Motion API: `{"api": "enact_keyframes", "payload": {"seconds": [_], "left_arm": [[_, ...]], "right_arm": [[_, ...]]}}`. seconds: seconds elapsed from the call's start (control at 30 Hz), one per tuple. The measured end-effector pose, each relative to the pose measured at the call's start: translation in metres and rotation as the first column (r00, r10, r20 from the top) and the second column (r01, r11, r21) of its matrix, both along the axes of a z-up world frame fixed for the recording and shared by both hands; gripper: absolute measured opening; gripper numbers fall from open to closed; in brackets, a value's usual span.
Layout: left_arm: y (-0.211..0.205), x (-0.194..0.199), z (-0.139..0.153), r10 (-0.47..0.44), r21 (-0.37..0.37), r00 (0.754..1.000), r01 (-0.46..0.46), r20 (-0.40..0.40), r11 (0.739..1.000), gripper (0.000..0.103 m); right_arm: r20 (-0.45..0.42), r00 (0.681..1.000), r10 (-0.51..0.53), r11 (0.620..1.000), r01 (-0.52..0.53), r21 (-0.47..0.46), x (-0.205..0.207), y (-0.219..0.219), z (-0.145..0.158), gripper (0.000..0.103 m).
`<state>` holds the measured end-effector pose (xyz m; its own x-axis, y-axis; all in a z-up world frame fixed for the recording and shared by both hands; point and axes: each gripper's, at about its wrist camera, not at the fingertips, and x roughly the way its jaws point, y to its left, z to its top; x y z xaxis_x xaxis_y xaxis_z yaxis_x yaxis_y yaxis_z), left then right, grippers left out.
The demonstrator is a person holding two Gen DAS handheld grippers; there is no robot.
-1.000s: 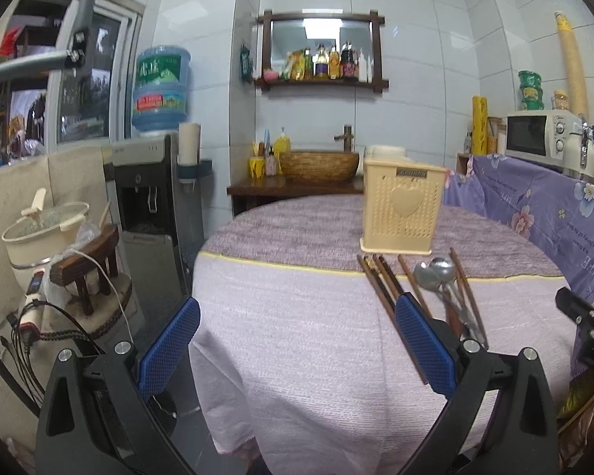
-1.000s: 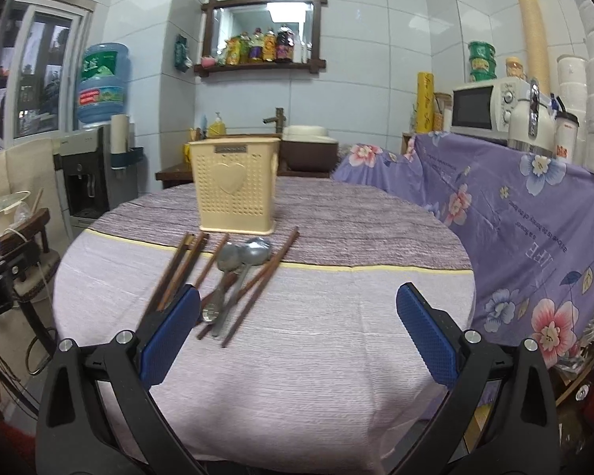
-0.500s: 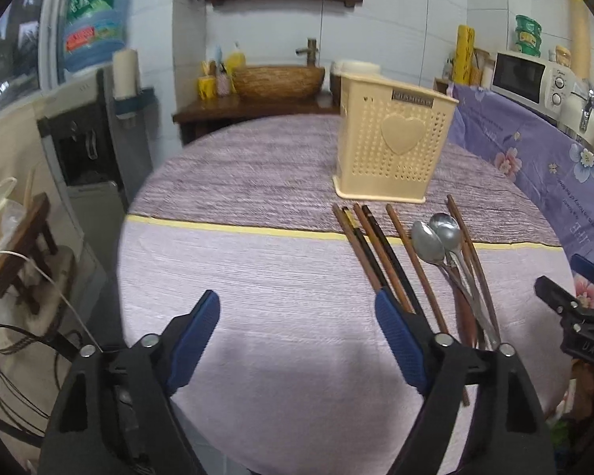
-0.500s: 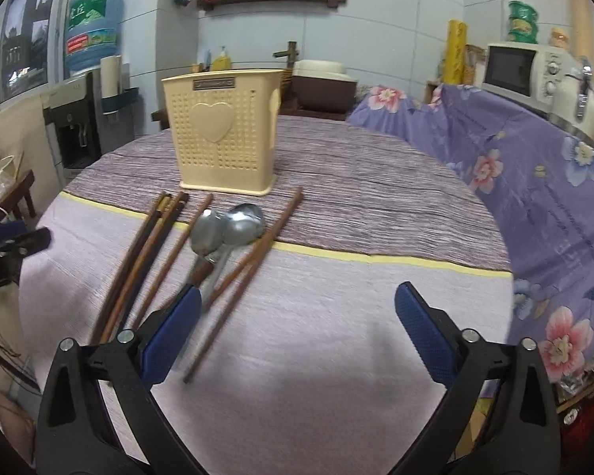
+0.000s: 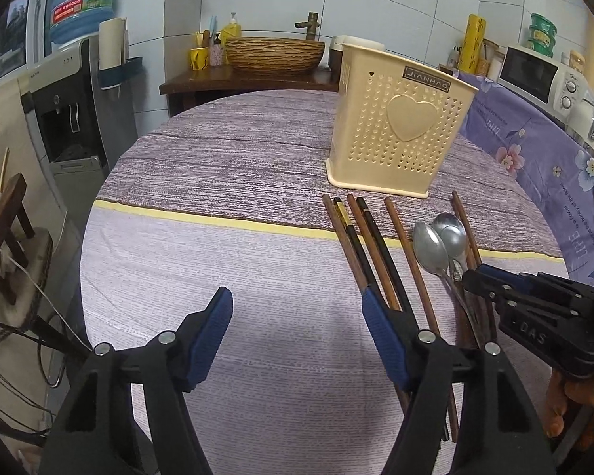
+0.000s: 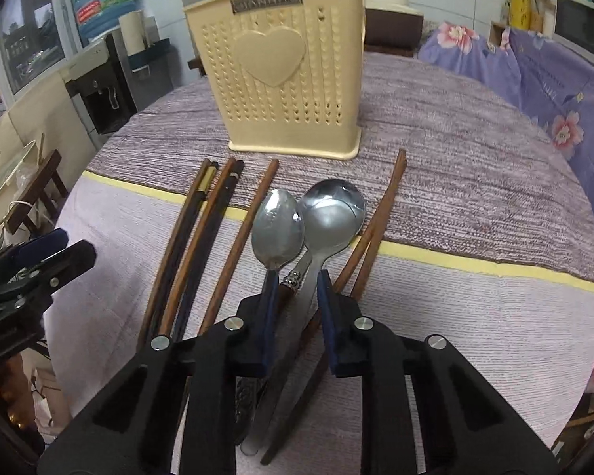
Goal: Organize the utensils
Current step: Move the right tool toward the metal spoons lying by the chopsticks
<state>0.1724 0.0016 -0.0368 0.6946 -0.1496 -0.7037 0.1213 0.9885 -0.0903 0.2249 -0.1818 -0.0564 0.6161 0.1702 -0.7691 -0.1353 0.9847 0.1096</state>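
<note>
1. Two spoons (image 6: 309,217) lay on the round table (image 6: 475,206) among brown chopsticks (image 6: 202,237), just in front of the cream holder (image 6: 281,79).
2. The right gripper (image 6: 295,289) tilted down over the spoon handles. Its jaws were closing, with both handles between the blue pads; I could not tell if the pads pressed them.
3. The left gripper (image 5: 297,316) tilted down beside the left chopsticks. Its jaws were closing over bare cloth, one pad above the chopsticks.
</note>
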Motion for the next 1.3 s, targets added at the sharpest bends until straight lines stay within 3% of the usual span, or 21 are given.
{"api": "enact_keyframes", "payload": {"seconds": [0.3, 0.37, 0.57, 0.67, 0.83, 1.13, 1.2, 1.27, 1.3], "left_arm": [[-0.001, 0.006, -0.004, 0.001, 0.010, 1.000, -0.001, -0.018, 1.000, 0.067], [-0.003, 0.007, -0.004, -0.004, 0.014, 1.000, 0.005, -0.022, 1.000, 0.067], [-0.008, 0.010, -0.007, -0.012, 0.015, 0.999, 0.012, -0.035, 1.000, 0.067], [-0.011, 0.009, -0.008, -0.011, 0.018, 0.999, 0.011, -0.034, 1.000, 0.067], [-0.012, 0.009, -0.009, -0.008, 0.026, 0.999, 0.009, -0.035, 1.000, 0.067], [-0.028, 0.024, -0.018, -0.027, 0.037, 0.997, 0.030, -0.065, 0.999, 0.067], [-0.031, 0.028, -0.020, -0.024, 0.046, 0.997, 0.028, -0.073, 0.999, 0.067], [-0.033, 0.032, -0.023, -0.019, 0.053, 0.996, 0.023, -0.081, 0.998, 0.067], [-0.034, 0.035, -0.024, -0.017, 0.054, 0.996, 0.022, -0.091, 0.998, 0.067]], "right_arm": [[-0.039, 0.998, -0.053, 0.998, 0.053, 0.015, 0.014, -0.003, -0.001, 0.018], [-0.051, 0.997, -0.063, 0.997, 0.065, 0.035, 0.017, -0.009, -0.002, 0.009], [-0.032, 0.997, -0.069, 0.988, 0.073, 0.133, 0.012, -0.020, 0.000, 0.004], [-0.007, 0.998, -0.067, 0.988, 0.068, 0.137, 0.006, -0.023, 0.007, 0.003], [0.026, 0.991, -0.135, 0.979, 0.129, 0.159, -0.006, -0.054, 0.014, 0.001], [0.004, 0.971, -0.240, 0.958, 0.236, 0.160, -0.011, -0.100, -0.001, 0.002], [0.010, 0.970, -0.245, 0.960, 0.241, 0.142, -0.012, -0.098, 0.000, 0.006], [0.018, 0.970, -0.242, 0.960, 0.237, 0.147, -0.014, -0.098, 0.001, 0.024], [0.024, 0.970, -0.243, 0.959, 0.236, 0.154, -0.015, -0.098, 0.003, 0.044]]}}
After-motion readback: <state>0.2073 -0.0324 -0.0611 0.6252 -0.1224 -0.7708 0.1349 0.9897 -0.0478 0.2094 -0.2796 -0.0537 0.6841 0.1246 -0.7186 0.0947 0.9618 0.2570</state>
